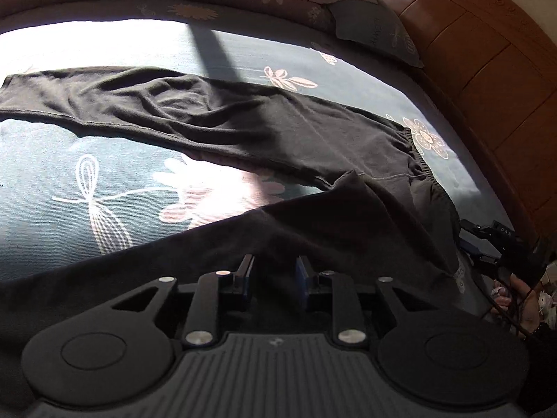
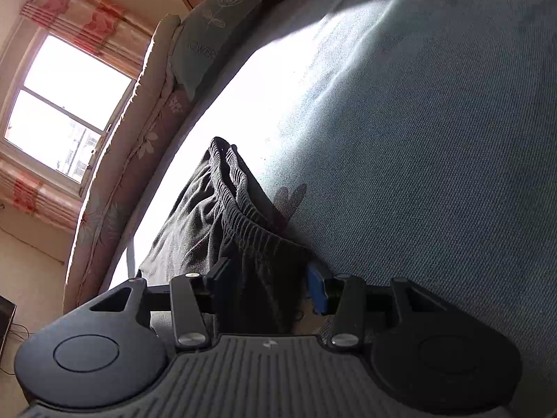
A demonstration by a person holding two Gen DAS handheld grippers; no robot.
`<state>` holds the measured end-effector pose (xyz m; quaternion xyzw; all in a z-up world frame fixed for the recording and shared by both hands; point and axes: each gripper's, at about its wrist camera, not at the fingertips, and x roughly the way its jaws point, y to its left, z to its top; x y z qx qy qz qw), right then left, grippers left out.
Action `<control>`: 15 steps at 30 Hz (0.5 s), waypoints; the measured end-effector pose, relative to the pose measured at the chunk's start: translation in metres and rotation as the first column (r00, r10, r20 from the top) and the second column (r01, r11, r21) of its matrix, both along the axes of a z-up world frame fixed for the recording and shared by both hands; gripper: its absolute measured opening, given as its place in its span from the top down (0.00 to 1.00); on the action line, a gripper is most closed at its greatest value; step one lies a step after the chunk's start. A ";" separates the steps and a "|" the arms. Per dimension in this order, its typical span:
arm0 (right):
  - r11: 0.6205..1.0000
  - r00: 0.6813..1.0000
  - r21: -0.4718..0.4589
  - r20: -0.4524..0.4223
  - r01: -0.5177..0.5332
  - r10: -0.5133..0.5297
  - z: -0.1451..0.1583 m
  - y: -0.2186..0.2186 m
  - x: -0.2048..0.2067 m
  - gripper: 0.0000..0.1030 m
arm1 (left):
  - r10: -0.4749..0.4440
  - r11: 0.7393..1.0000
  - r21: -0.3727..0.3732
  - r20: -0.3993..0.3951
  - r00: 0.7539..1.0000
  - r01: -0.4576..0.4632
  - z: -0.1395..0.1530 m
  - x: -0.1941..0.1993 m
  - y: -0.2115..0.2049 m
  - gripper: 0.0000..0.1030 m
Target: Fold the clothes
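1 pair of black trousers, 2 grippers: left, right; 1 pillow, 1 window.

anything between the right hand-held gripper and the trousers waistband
Nothing visible. The right hand-held gripper stands open with the black trousers' elastic waistband already between its fingers, on the bedsheet.

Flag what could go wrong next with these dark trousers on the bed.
1. The right gripper has open jaws around the elastic waistband, so a lift now may miss the fabric.
2. The left gripper hangs open over the near trouser leg; closing there could pinch the bedsheet too.
3. The far leg is wrinkled and may fold unevenly.
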<state>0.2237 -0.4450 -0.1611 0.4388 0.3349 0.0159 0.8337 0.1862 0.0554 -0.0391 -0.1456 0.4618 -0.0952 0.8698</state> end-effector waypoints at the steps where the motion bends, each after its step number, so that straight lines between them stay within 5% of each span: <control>1: 1.000 1.000 0.004 -0.007 0.015 -0.015 0.000 0.001 -0.004 0.49 | -0.034 0.999 0.000 0.000 0.999 0.034 -0.006 0.004 -0.017 0.74; 8: 0.998 0.999 0.050 0.012 0.031 -0.031 -0.006 0.011 -0.006 0.36 | -0.079 0.994 -0.077 -0.050 0.996 0.075 -0.049 0.022 -0.079 0.69; 15: 1.000 0.996 0.013 0.090 -0.007 0.006 -0.008 0.013 0.025 0.31 | -0.022 0.985 -0.170 -0.065 0.998 0.011 -0.067 0.023 -0.082 0.63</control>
